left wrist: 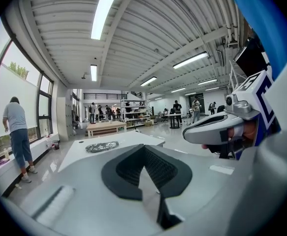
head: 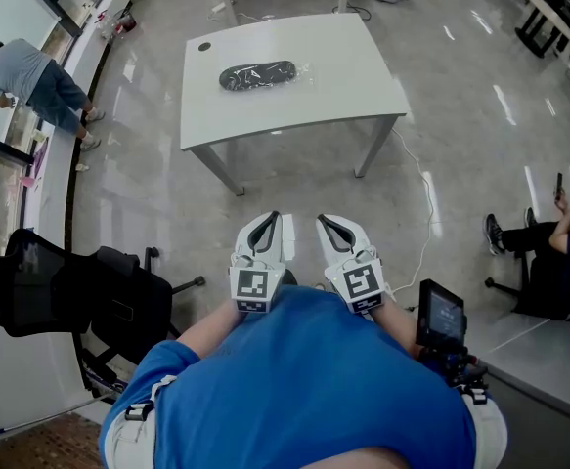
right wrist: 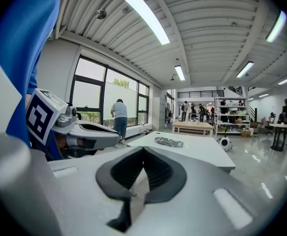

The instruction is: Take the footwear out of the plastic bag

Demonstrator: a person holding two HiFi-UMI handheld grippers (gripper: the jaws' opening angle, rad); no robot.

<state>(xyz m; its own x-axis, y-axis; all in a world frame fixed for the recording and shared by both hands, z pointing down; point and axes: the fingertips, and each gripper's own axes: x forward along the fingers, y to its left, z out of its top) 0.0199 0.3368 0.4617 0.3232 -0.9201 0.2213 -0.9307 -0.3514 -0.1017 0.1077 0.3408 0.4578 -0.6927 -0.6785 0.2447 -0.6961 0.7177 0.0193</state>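
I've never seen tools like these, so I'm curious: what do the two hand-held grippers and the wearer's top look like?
The left gripper and the right gripper are alike: pale grey-white plastic shells narrowing to two jaws lined with black ribbed pads. Each carries a white cube with black square markers at its back. The person wears a blue shirt.

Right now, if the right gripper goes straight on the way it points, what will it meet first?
Nothing close: open floor lies ahead of the right gripper, its fingers shut. The first thing is probably the near edge of the white table, short of the plastic bag; depth is unclear.
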